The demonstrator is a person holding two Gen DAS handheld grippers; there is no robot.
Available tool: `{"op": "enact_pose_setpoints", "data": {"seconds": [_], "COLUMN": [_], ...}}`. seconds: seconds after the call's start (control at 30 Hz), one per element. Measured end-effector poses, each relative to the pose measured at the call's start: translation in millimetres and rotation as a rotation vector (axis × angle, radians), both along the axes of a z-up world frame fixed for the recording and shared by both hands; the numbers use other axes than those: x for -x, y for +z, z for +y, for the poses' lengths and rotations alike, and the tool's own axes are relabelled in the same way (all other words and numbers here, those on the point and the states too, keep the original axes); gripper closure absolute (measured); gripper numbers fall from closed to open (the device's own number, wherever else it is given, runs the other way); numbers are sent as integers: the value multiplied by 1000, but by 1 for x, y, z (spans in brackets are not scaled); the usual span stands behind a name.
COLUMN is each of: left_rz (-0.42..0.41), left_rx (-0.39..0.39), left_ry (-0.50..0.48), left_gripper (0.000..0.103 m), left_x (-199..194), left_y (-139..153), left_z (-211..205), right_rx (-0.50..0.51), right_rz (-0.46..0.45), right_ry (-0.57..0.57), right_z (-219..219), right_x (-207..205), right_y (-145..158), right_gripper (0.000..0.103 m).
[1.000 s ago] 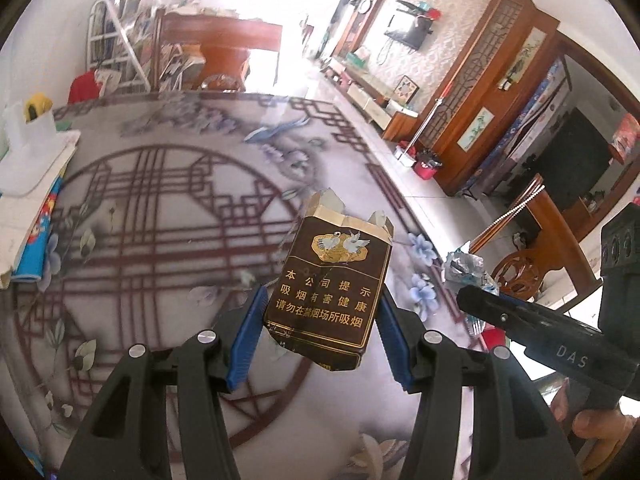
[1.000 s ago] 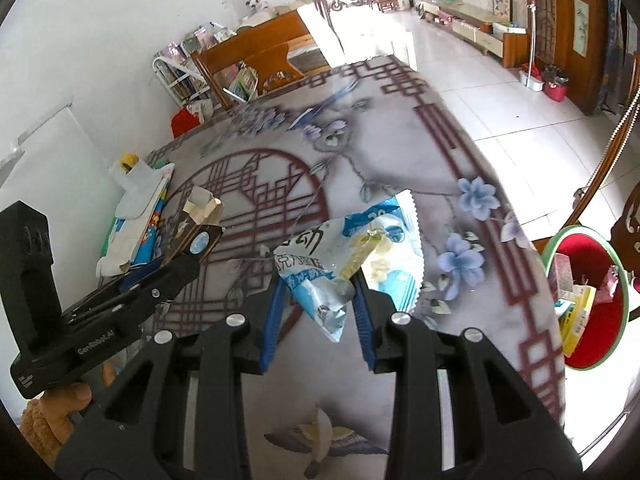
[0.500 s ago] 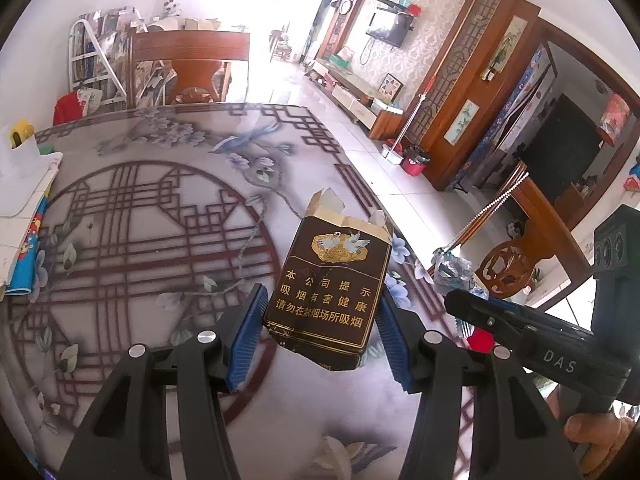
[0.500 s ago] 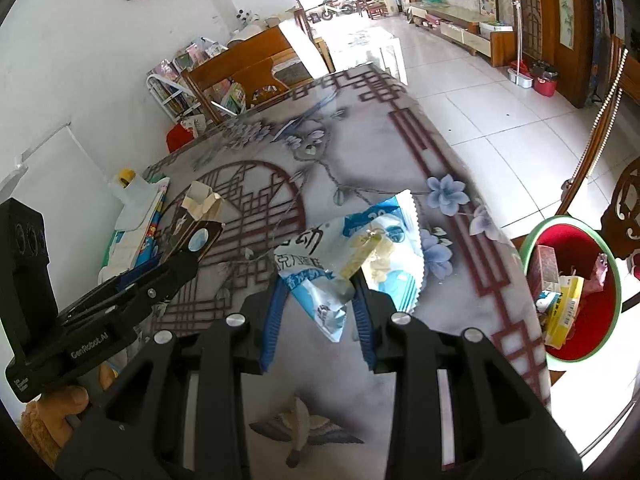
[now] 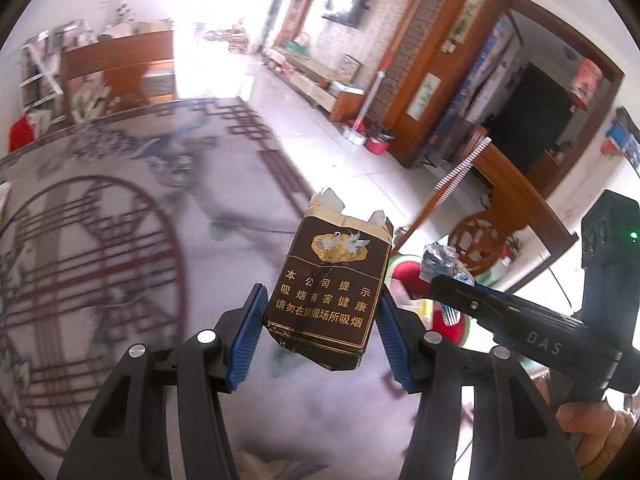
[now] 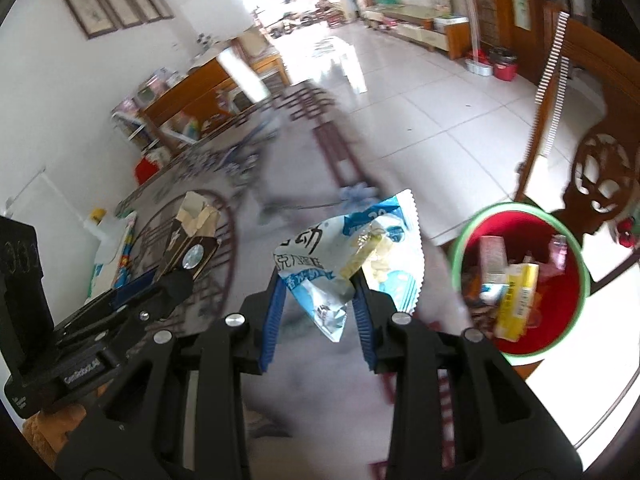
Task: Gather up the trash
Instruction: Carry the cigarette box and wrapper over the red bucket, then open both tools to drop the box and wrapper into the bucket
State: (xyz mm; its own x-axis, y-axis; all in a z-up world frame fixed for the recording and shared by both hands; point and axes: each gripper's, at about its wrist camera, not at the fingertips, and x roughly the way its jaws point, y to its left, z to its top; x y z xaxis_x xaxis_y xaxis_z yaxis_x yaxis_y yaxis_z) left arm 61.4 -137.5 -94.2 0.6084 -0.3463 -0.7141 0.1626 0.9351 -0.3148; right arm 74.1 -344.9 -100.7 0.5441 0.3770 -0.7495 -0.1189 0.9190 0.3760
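A patterned tabletop (image 5: 100,248) lies below, with a carved wooden chair (image 6: 600,184) on the white tiled floor (image 6: 420,112).

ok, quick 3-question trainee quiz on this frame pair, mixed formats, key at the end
1. True or false: the left gripper is shut on the brown cigarette pack.
2. What does the right gripper hold? A) a blue and white snack wrapper B) a glass bottle C) nothing
3. Fill in: the red bin with a green rim stands on the floor beside the ____ and already holds trash.

Key:
1. True. Both blue pads press on the pack's sides.
2. A. The blue and white snack wrapper is pinched between the pads.
3. The table; in the right wrist view the bin sits just past its edge.
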Motion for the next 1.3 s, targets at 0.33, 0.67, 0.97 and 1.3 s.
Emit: {"op": "enact_pose_setpoints", "data": {"seconds": [0.33, 0.67, 0.97, 1.3], "left_rz": [23, 56, 72, 34], "left_rx": [7, 18, -2, 17], "left_ry": [-151, -229, -263, -222], "left_gripper": [51, 51, 50, 21], "left_x": [-30, -64, -79, -88], "left_y": [-12, -29, -35, -29], "left_z": [-102, -185, -224, -224], "right_rx": [21, 32, 26, 12], "right_rz": [45, 118, 151, 158], "right_ry": [-144, -172, -166, -191], "right_z": [-105, -177, -204, -208], "right_x": [-4, -11, -22, -28], "right_y": [-17, -42, -58, -63], "right_gripper": [70, 69, 69, 39]}}
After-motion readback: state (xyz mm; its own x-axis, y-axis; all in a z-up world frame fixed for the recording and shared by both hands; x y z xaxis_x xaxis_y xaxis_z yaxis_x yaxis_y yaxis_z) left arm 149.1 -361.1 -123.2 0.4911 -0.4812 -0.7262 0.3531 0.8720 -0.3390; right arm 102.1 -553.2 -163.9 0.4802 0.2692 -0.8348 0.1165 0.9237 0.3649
